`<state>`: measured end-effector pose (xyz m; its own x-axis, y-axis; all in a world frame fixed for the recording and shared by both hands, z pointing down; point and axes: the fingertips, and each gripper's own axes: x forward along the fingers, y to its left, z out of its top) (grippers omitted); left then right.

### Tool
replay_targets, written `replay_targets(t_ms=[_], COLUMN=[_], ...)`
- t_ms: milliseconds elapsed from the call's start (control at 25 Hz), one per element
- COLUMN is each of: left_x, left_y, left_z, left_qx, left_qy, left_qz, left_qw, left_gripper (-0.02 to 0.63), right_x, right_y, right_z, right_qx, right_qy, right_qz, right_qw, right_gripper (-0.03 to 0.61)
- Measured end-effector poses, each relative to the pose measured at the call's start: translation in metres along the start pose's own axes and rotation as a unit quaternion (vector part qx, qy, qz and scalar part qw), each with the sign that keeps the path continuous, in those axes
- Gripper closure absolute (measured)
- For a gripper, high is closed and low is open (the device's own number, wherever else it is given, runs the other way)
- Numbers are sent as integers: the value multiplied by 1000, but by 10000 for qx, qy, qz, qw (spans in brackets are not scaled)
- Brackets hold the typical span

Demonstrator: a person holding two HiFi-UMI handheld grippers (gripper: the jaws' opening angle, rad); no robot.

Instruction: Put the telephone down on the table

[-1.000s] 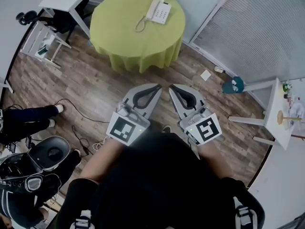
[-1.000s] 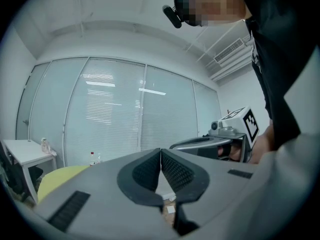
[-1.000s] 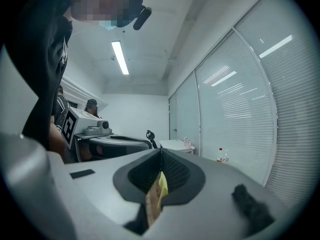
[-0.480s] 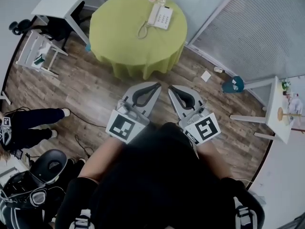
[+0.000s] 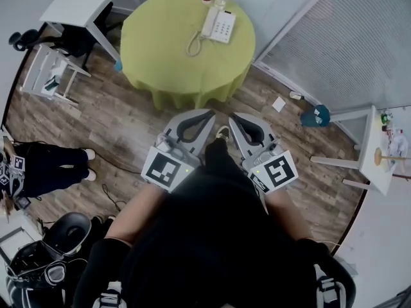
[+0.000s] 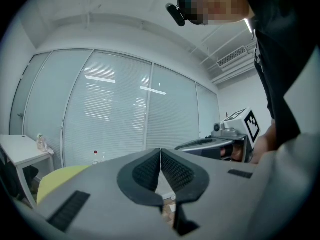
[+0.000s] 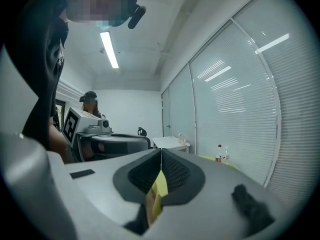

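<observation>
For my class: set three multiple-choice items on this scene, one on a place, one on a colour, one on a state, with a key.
1. The telephone is
A. on the round table
B. on the floor
C. in a gripper

2. The cloth over that table is
A. white
B. yellow-green
C. blue

3. The left gripper has its jaws
A. wide apart
B. closed on the telephone
C. closed with nothing between them

Key: 1 A, the head view shows the telephone lying near the table's far edge. 2 B, the cloth is yellow-green all over. 3 C, the left gripper view shows the pads meeting at the tips with nothing between them.
</observation>
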<state>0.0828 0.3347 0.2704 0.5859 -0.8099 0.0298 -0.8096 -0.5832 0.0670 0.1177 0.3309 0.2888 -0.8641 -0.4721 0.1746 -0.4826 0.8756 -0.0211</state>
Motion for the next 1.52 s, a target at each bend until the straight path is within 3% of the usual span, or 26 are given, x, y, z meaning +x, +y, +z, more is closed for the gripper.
replay_targets(t_ms=[880,1520], left_x=[111,204], left_y=[102,123], left_z=[13,12], left_qx=[72,125], left_qy=[99,220], left_qz=[465,811], left_qw=[9988,9964], left_gripper=[600,600], right_x=[87,100], right_y=[-124,-219], right_z=[23,22], right_qx=[-13,-60], right_qy=[-136,-195], right_qz=[439,792], right_qw=[9989,9966], right_gripper=[560,560])
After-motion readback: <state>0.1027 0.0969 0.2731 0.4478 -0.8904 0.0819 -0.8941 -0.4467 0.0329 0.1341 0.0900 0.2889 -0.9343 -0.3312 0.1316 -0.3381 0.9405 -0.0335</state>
